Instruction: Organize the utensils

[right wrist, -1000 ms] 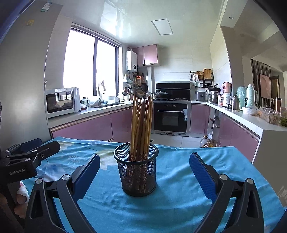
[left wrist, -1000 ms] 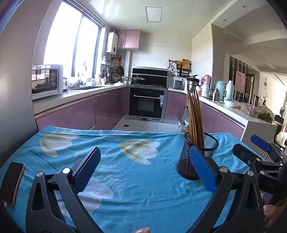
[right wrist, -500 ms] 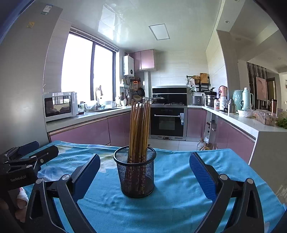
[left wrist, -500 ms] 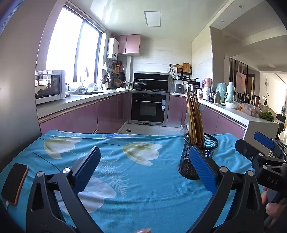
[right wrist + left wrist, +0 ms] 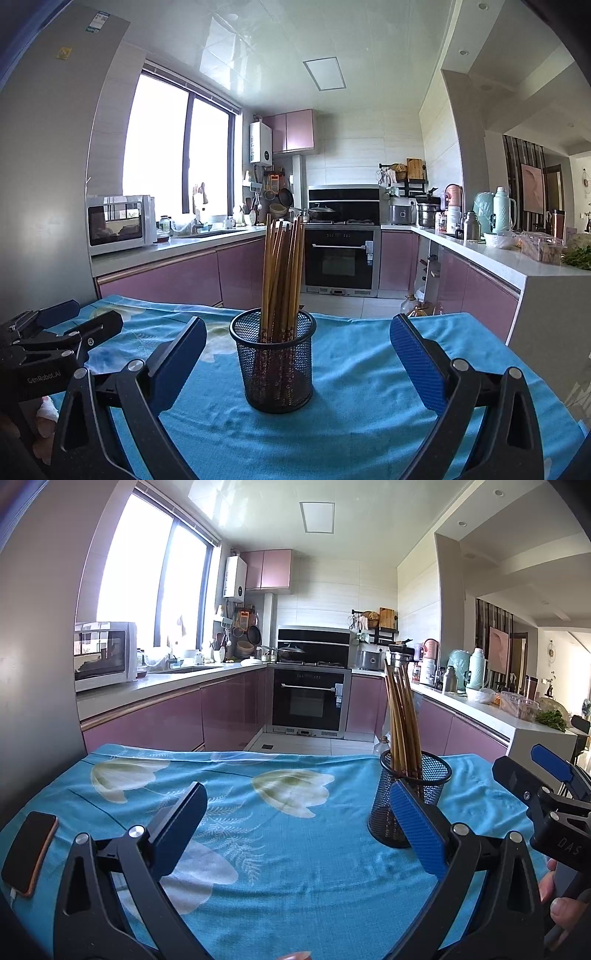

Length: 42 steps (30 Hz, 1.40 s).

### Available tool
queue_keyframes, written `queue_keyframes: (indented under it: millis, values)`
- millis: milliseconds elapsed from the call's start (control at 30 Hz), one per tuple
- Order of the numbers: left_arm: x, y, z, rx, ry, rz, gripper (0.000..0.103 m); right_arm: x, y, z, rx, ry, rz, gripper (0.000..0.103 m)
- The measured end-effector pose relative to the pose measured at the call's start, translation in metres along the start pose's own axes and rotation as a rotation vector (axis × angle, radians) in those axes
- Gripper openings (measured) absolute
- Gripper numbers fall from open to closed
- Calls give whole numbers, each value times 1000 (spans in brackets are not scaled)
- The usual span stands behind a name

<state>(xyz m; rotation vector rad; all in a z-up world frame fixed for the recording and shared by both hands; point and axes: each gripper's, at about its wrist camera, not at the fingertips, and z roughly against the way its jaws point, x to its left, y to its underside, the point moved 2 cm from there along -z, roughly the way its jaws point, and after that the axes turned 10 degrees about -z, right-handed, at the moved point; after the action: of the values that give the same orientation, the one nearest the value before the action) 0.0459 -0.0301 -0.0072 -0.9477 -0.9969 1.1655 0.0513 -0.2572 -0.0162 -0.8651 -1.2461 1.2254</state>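
Note:
A black mesh holder (image 5: 275, 363) stands upright on the blue flowered tablecloth (image 5: 362, 424), with several wooden chopsticks (image 5: 282, 273) standing in it. My right gripper (image 5: 295, 362) is open and empty, with the holder just ahead between its blue pads. In the left wrist view the holder (image 5: 424, 775) and chopsticks (image 5: 400, 720) stand at the right, partly behind the right pad. My left gripper (image 5: 295, 829) is open and empty over the cloth. The right gripper also shows in the left wrist view (image 5: 550, 782), and the left gripper in the right wrist view (image 5: 70, 317).
A dark phone (image 5: 29, 851) with an orange rim lies on the cloth at the left edge. Beyond the table's far edge are the kitchen floor, pink cabinets and an oven (image 5: 308, 701). A grey wall stands close on the left.
Both views have tilted up a little and drawn slightly back. The holder and chopsticks have not moved. Both grippers stay open.

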Motion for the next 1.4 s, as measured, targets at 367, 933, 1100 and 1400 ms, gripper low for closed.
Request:
queue_keyframes:
  millis: [367,933,1100,1400]
  values:
    - [-2,2,0,-3,-1,-2,97,-2,0,1,-2,7,-2,96]
    - [-3,2,0,-4,0,-5,97,-1,0,1,-3,10,-1,96]
    - [-3,2,-1,-3,-1,-6,97,-1,0,1,-2,11,0,96]
    - [-4,2,0,-4,0,-6,97,-1,0,1,-3,10,-1,96]
